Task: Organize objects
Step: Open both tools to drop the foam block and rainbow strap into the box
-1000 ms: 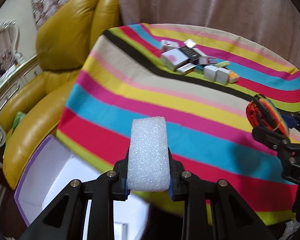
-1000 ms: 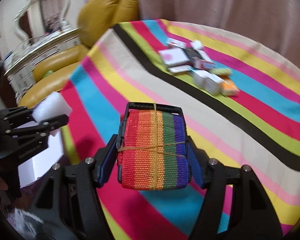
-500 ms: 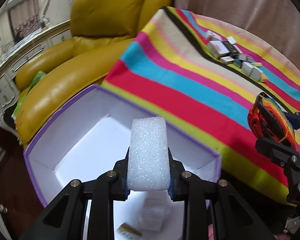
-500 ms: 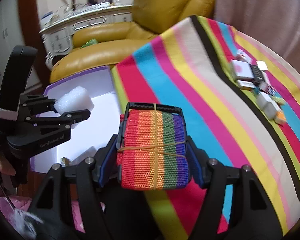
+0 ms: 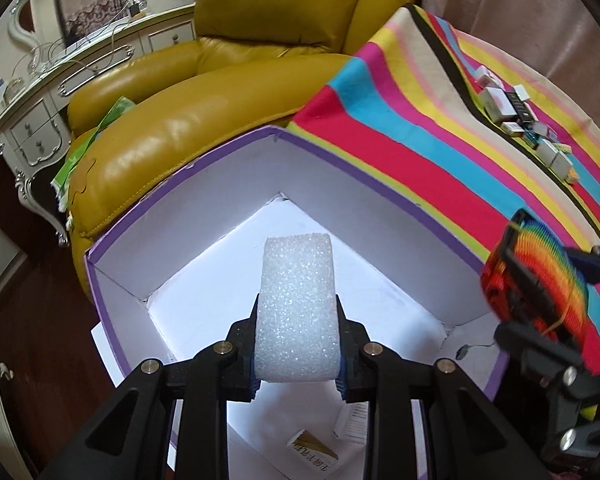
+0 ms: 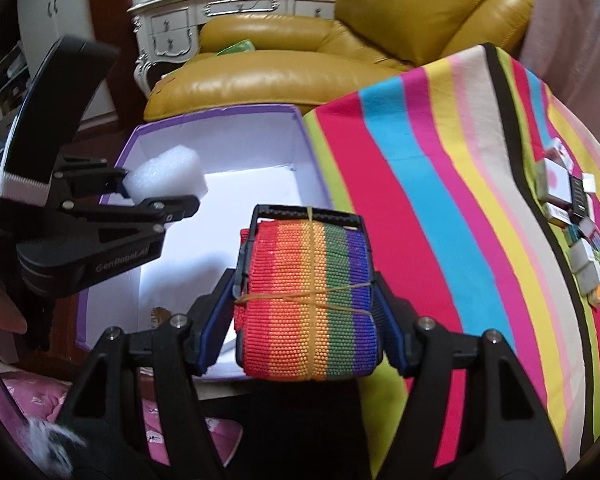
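1. The left gripper is clamped tight on a white foam block, pads pressing both its sides, block standing up between them.
2. Landmark: the purple-rimmed box with white inner walls. The foam block hangs over the box's open mouth, above its white floor and clear of the walls.
3. From the right wrist view the same foam block sits over the box's left half, pinched in the left gripper, whose black body reaches in from the left.
4. The right gripper is closed on a rainbow strap roll, a wound bundle tied crosswise with a yellow rubber band and carrying a black buckle at its far end.
5. That roll is over the box's near right corner, beside the striped cloth that lies right of the box.
6. In the left wrist view the rainbow strap roll hovers at the box's right wall.
7. On the box floor: a few small paper cards near the front edge.
8. Small boxes lie clustered on the cloth, well away from the purple-rimmed box.
9. A yellow leather armchair stands just behind the box.
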A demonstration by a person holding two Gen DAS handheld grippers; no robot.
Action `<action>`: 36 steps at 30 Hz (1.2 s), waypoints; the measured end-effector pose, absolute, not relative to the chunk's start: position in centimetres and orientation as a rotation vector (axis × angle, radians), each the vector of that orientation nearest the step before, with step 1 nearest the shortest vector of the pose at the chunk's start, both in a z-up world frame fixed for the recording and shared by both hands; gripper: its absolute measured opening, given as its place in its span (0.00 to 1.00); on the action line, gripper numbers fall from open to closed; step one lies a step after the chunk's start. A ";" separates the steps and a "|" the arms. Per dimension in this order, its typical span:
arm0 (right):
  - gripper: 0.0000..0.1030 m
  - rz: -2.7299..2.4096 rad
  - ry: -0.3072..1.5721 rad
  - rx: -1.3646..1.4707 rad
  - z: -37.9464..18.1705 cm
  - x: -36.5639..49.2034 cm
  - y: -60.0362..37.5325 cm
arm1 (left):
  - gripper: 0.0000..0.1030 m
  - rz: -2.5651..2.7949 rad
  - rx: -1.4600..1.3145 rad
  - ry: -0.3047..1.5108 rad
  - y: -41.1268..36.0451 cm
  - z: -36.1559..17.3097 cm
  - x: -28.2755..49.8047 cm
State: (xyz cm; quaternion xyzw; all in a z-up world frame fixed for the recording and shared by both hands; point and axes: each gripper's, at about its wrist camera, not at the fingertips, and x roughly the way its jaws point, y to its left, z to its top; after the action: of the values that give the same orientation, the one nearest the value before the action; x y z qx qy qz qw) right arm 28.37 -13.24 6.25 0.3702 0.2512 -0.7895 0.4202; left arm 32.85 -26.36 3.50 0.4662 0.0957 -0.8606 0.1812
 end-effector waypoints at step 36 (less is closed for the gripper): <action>0.82 -2.416 0.326 1.198 3.7 14.7 4.2 | 0.79 -2.588 1.487 0.195 -14.4 4.7 20.7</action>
State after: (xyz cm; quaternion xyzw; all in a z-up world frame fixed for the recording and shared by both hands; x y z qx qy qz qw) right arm 14.73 4.24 3.73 0.4311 0.1174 -0.8694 0.2110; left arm 20.66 -14.36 4.66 0.4956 0.0649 -0.8628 0.0750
